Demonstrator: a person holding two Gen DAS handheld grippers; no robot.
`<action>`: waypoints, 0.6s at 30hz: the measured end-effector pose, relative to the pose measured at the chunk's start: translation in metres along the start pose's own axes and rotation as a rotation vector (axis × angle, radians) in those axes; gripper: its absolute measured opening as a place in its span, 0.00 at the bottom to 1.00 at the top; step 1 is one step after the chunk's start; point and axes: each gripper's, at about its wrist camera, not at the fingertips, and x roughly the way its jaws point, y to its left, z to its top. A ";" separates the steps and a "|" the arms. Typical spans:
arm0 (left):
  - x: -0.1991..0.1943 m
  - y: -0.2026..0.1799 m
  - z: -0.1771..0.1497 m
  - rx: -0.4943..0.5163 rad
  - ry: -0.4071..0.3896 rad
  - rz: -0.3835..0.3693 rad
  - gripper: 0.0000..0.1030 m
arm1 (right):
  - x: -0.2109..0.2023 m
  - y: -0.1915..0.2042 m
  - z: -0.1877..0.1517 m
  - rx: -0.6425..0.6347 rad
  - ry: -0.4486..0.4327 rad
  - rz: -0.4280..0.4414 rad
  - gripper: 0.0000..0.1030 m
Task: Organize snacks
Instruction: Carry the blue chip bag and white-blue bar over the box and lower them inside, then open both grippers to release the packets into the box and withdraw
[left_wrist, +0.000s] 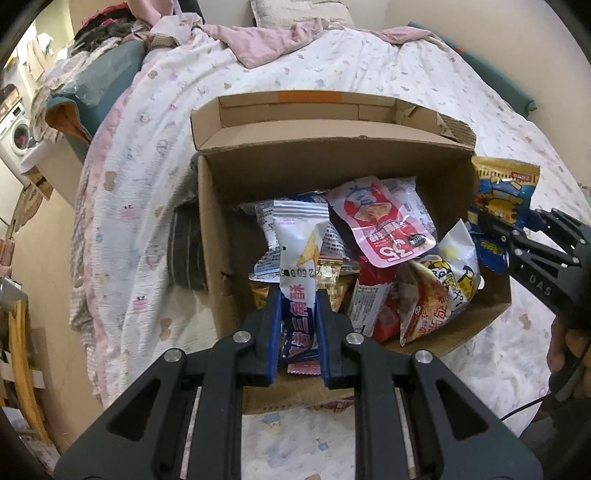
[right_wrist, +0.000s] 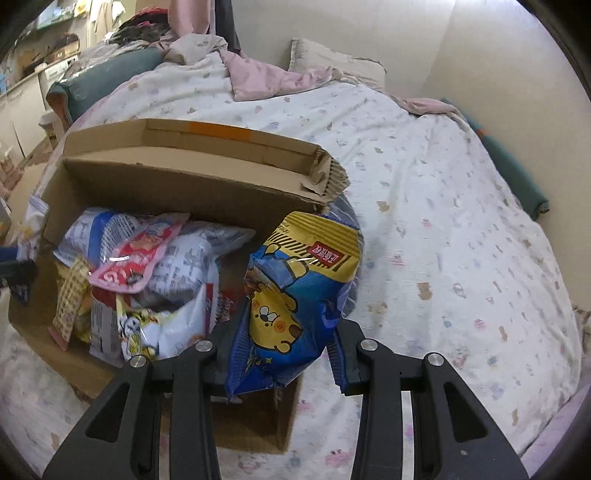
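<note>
In the left wrist view, the left gripper (left_wrist: 297, 314) at lower centre clamps a white and blue snack packet (left_wrist: 301, 258) upright over the open cardboard box (left_wrist: 221, 229) of snacks on the bed (left_wrist: 129, 184). At the right edge, the right gripper (left_wrist: 484, 225) grasps a blue and yellow bear bag (right_wrist: 291, 306), which hangs at the box's right wall.

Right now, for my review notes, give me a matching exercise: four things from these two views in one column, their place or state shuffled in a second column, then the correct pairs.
Things:
1. white snack packet
2. blue bear bag
3. cardboard box
4. pink-and-red pouch

Places or states:
A. on the bed, flaps open
B. clamped in the right gripper
C. lying on top of the pile in the box
D. clamped in the left gripper

Pairs: 1-D, 2-B, 3-A, 4-C
</note>
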 end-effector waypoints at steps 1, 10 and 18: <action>0.003 0.001 0.001 -0.008 0.010 -0.013 0.14 | 0.001 0.000 0.002 0.017 -0.005 0.036 0.39; 0.008 0.009 0.006 -0.046 0.034 -0.057 0.14 | -0.006 0.013 0.017 0.035 -0.095 0.060 0.79; -0.001 0.008 0.007 -0.060 0.046 -0.135 0.62 | -0.014 -0.008 0.017 0.155 -0.118 0.150 0.79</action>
